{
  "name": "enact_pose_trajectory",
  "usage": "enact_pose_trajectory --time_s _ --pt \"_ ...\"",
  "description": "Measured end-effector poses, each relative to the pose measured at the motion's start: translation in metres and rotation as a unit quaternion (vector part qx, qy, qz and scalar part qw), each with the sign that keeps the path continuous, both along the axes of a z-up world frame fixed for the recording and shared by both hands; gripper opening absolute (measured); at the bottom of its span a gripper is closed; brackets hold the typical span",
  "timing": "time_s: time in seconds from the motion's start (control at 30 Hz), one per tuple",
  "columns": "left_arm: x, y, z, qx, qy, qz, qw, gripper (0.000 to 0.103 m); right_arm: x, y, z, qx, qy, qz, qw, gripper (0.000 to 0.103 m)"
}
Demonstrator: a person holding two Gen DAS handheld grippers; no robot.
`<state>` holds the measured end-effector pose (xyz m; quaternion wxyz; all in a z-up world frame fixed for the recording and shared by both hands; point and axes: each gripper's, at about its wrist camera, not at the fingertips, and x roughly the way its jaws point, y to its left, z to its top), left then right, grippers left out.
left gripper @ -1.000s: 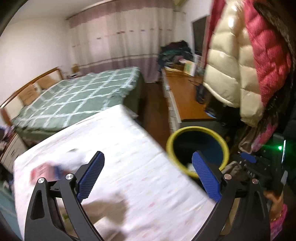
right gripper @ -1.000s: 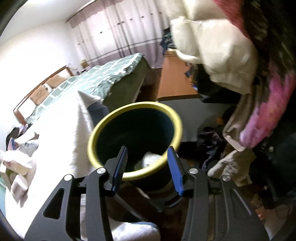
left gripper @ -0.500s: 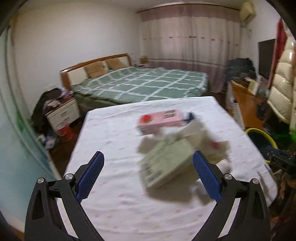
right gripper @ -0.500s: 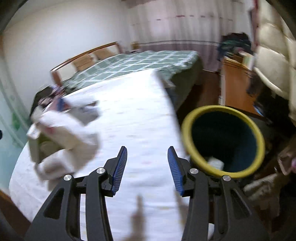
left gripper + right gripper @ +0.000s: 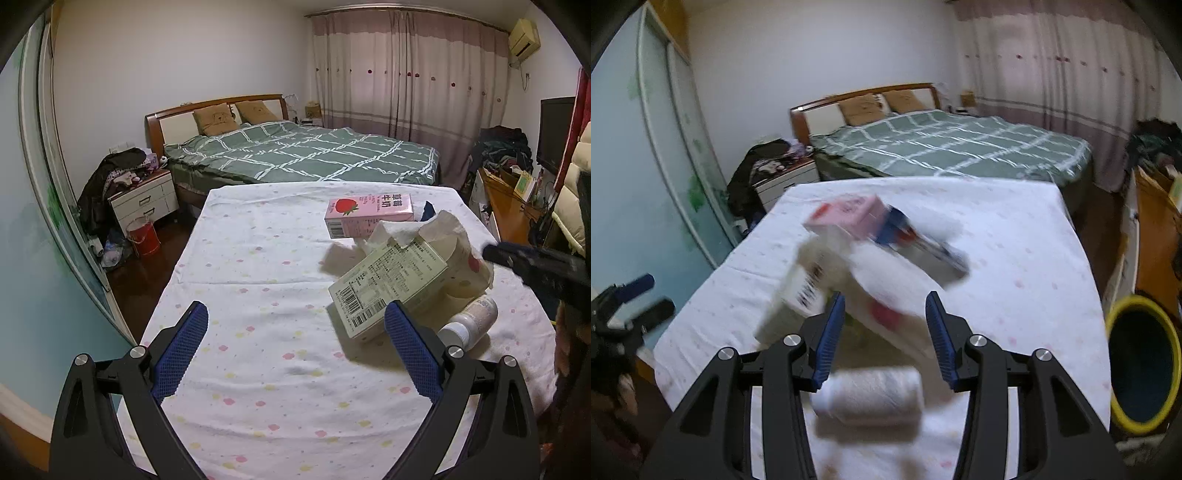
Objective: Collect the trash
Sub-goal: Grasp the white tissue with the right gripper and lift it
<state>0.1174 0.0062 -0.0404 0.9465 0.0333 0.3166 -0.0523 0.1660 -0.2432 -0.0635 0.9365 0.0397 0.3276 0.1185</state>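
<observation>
Trash lies heaped on the table (image 5: pixel 258 280): a pink carton (image 5: pixel 369 216), tissue (image 5: pixel 402 230), a pale box (image 5: pixel 391 284) and a white bottle (image 5: pixel 471 321) on its side. Left gripper (image 5: pixel 295 354) hangs spread and empty over the cloth, left of the box. Right gripper (image 5: pixel 884 332) stands part-open, gripping nothing, above the bottle, with the yellow-rimmed bin (image 5: pixel 1141 362) beside the table.

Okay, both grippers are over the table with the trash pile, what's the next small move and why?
Probably lower the right gripper onto the small white plastic bottle lying on its side nearest it. Its fingers stand open and empty, the bottle lies apart from the carton pile, and the yellow-rimmed bin waits on that side.
</observation>
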Motion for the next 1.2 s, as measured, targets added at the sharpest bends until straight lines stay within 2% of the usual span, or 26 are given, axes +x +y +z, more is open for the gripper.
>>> enact_pose_trajectory --time_s 0.17,0.23,0.33,0.37,0.4,0.9,1.2 --pt "0.003 0.000 -0.005 -0.004 0.006 0.000 1.0000 0.095 0.032 0.030 0.008 -0.023 0.015 0.026 0.999 0.043" --pt "0.003 0.002 -0.006 -0.004 0.007 0.001 1.0000 0.095 0.040 0.038 0.006 -0.035 0.021 0.031 0.999 0.035" --pt "0.005 0.005 -0.008 -0.006 0.009 0.001 0.9999 0.095 0.050 0.042 0.004 -0.051 0.025 0.022 0.998 0.013" --pt "0.006 0.005 -0.009 -0.007 0.010 0.002 0.9999 0.095 0.053 0.041 0.005 -0.049 0.024 0.024 0.998 0.006" --pt "0.007 0.005 -0.009 -0.008 0.011 0.002 0.9999 0.095 0.054 0.040 0.006 -0.041 0.025 0.027 0.998 0.003" --pt "0.013 -0.004 -0.019 -0.009 0.020 -0.006 0.9997 0.095 0.050 0.016 0.069 0.004 -0.030 0.026 0.999 0.002" --pt "0.010 -0.010 -0.019 -0.005 0.018 -0.012 0.9998 0.095 0.028 0.004 0.111 0.021 -0.076 0.027 0.996 0.002"
